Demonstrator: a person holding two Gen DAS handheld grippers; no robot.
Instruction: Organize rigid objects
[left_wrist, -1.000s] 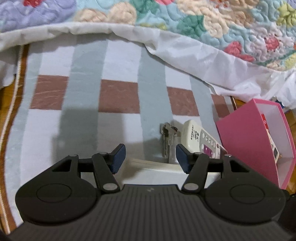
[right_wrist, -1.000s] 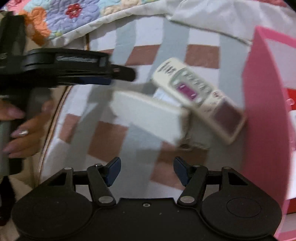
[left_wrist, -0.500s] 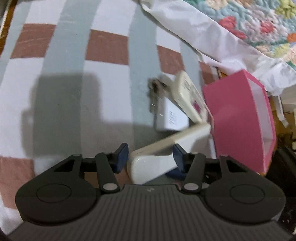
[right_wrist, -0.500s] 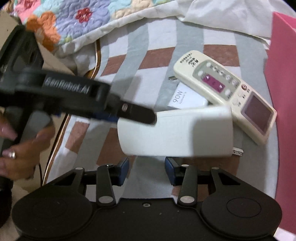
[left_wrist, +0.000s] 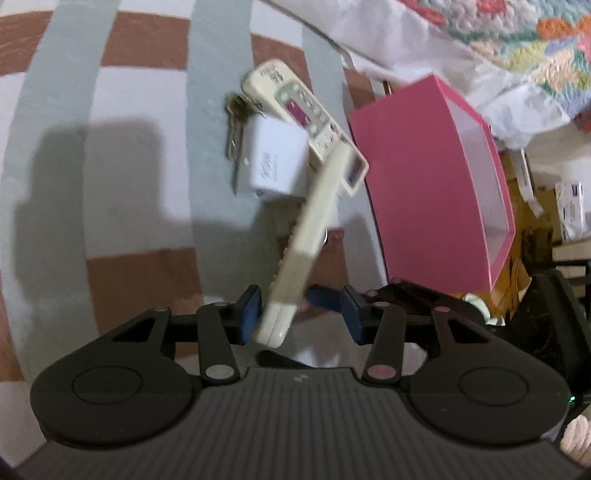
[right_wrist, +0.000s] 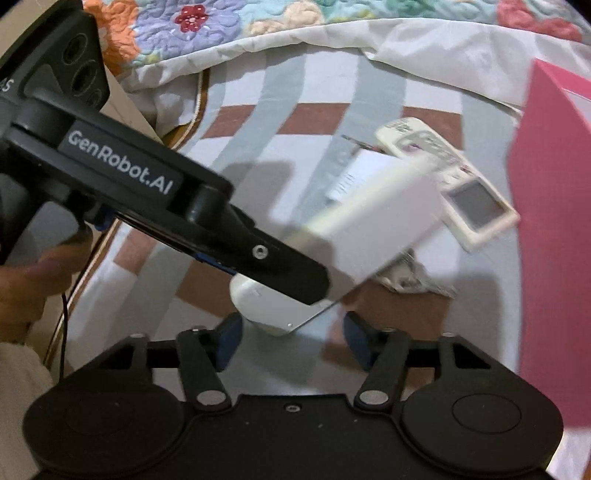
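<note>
Between lower-centre left gripper (left_wrist: 301, 314) pads: cream remote (left_wrist: 306, 236), contact uncertain, tilted toward pink box (left_wrist: 436, 184) at right. Right gripper (right_wrist: 293, 341) open, empty. Next: carry to box, release.

2 remotes (left_wrist: 306, 107) (left_wrist: 295, 254), 1 charger (left_wrist: 275, 162), 1 pink box (left_wrist: 413, 177), 1 keys (left_wrist: 233, 122).

soft indoor light falls from above, even and a little dim. a broad grey shadow lies on the grey, white and brown checked fabric mat (left_wrist: 140, 155) in the left wrist view. the flat cream-white plastic slab (right_wrist: 369, 229) is smeared with motion blur, as is the cream remote control with a pink panel (right_wrist: 454, 177). fisheye bending curves the stripes and darkens the corners.
</note>
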